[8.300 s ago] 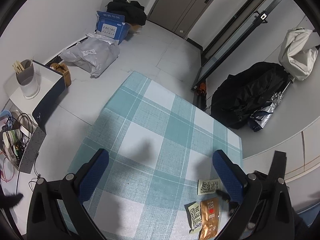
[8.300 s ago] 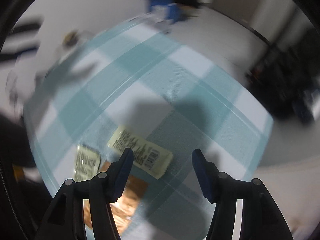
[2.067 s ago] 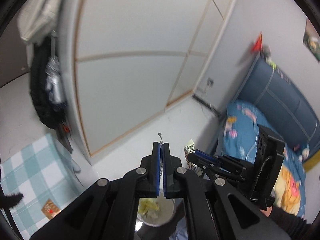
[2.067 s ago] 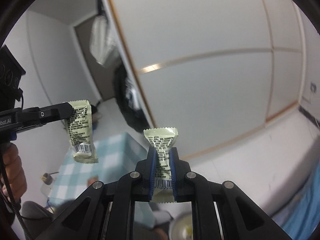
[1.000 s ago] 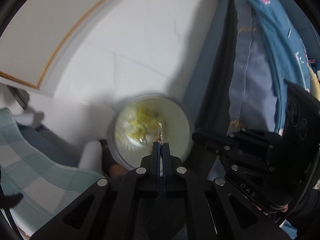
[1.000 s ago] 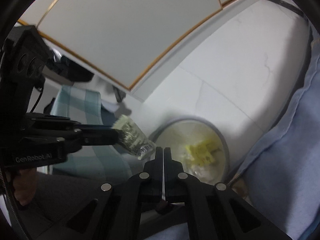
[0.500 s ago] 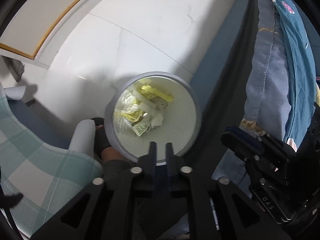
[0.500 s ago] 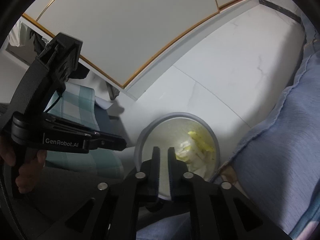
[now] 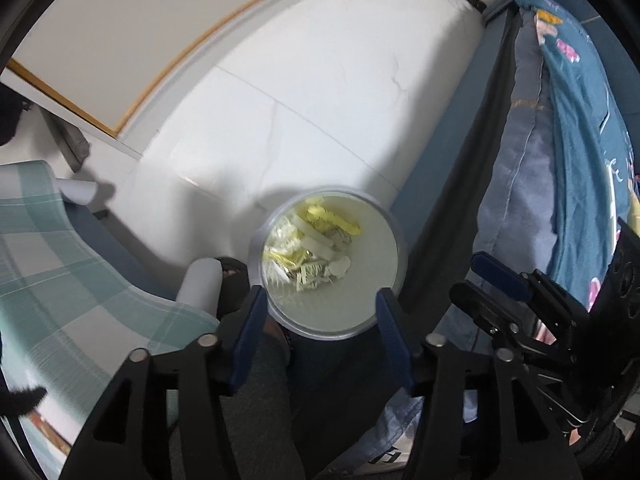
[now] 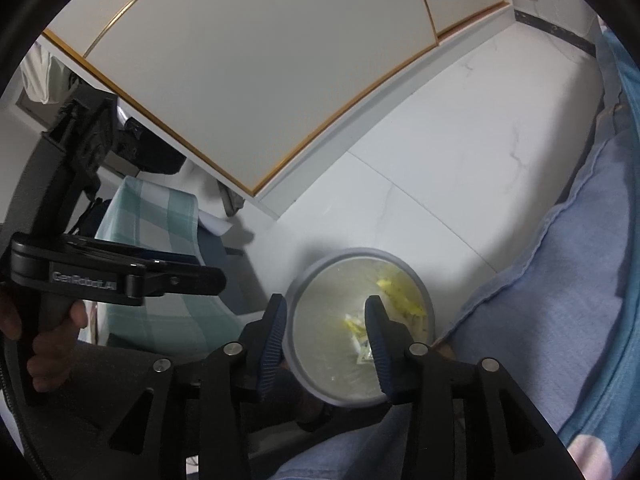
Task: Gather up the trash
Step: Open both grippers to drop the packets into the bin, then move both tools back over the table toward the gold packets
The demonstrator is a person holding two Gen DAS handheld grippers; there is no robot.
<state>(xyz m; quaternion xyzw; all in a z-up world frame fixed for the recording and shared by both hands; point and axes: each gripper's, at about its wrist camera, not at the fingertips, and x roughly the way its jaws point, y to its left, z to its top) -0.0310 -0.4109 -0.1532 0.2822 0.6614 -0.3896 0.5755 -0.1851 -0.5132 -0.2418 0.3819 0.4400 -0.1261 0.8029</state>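
Observation:
A round grey trash bin (image 9: 394,236) stands on the white floor, with yellow and white wrappers (image 9: 310,246) heaped inside. My left gripper (image 9: 322,300) is open and empty, directly above the bin. My right gripper (image 10: 326,312) is also open and empty, above the same bin (image 10: 316,276), where the wrappers (image 10: 394,300) show. The right gripper also shows in the left wrist view (image 9: 500,280). The left gripper also shows in the right wrist view (image 10: 216,278).
A table with a teal checked cloth (image 9: 44,264) is at the left, its white legs (image 9: 198,284) close to the bin. A blue bed with bedding (image 9: 568,128) is at the right. A white wardrobe (image 10: 256,60) stands behind. The person's legs (image 9: 256,420) are below.
Both grippers were shut on green wrappers and swung from the table to over the bin. In the last half second both opened wide and the wrappers fell into the bin.

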